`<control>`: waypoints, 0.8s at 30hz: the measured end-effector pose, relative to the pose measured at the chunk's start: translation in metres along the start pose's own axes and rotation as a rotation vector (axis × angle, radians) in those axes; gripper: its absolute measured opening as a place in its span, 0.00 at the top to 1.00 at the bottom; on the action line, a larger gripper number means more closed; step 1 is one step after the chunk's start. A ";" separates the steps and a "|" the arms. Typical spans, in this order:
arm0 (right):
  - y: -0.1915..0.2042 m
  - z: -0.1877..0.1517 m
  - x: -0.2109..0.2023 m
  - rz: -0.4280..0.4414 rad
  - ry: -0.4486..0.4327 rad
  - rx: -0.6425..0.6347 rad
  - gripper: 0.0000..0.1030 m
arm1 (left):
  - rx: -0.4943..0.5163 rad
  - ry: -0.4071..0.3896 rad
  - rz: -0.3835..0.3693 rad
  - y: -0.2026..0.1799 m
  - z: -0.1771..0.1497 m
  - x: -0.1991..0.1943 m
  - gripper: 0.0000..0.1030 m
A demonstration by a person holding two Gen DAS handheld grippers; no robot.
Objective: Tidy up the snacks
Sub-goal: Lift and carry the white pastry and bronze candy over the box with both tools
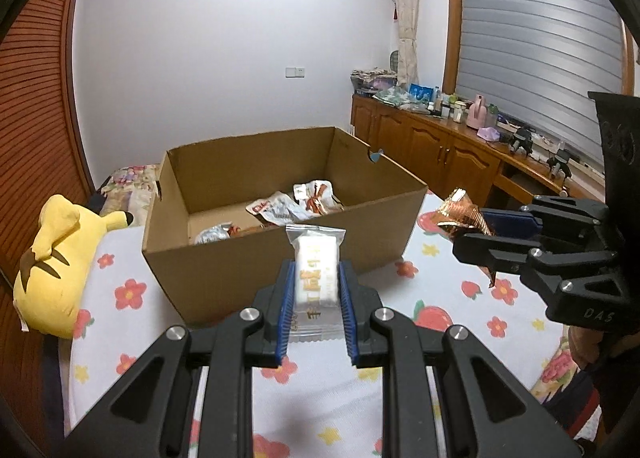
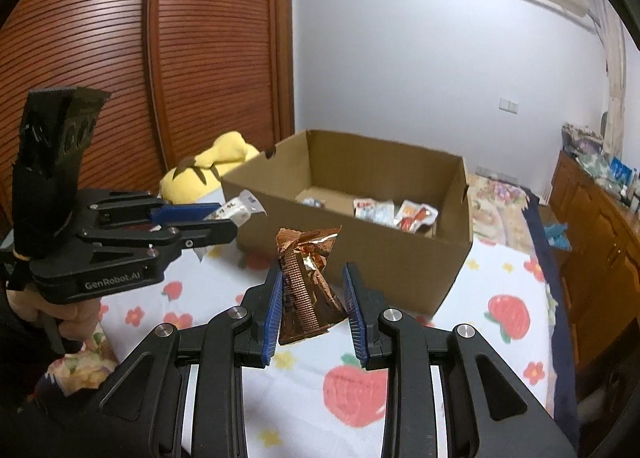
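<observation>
Left wrist view: the left gripper (image 1: 316,278) is seen clenched on a white snack packet (image 1: 316,274), which is pinched upright between the blue pads (image 1: 285,318), above the flowered bedsheet (image 1: 440,298) and just in front of the cardboard box (image 1: 280,250). Several wrapped snacks (image 1: 296,204) are seen lying on the floor of the open box. At the right edge the right gripper (image 1: 472,234) is shown from the side, with a copper foil packet (image 1: 464,214) grasped between its fingers, beside the box's right corner. A yellow plush toy (image 1: 56,258) is seen lying at the left of the box, and a wooden cabinet (image 1: 440,146) crowded with small items is shown only here, under a shuttered window.

Right wrist view: the copper foil packet (image 2: 306,282) is seen head-on, crumpled and pressed against the left pad; contact with the other pad cannot be made out here, though the packet is held clear of the sheet. The left gripper (image 2: 224,222) is shown from the side with the white snack packet (image 2: 240,210) sticking out past its tips, and a hand (image 2: 64,318) is seen under its handle. A slatted wooden wardrobe (image 2: 140,58) is shown far more fully here.
</observation>
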State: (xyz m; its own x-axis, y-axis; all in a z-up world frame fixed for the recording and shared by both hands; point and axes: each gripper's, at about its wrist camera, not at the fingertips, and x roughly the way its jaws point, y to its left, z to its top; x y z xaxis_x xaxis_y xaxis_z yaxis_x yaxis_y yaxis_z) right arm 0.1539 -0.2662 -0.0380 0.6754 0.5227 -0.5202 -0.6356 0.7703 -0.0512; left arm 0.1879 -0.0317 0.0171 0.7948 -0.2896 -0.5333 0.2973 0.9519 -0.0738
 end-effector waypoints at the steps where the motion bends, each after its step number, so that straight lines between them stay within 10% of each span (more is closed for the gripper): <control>1: -0.001 0.003 0.002 0.002 -0.004 -0.001 0.73 | 0.001 0.001 0.000 0.001 0.003 0.001 0.81; 24: -0.051 0.059 0.096 -0.014 0.019 -0.002 0.73 | 0.001 0.033 0.037 0.045 0.061 0.076 0.81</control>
State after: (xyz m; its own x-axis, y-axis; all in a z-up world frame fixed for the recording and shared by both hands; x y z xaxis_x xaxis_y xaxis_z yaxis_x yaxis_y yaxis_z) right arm 0.2730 -0.2334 -0.0352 0.6768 0.5048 -0.5359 -0.6271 0.7766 -0.0605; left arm 0.2939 -0.0175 0.0240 0.7875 -0.2508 -0.5629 0.2686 0.9618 -0.0527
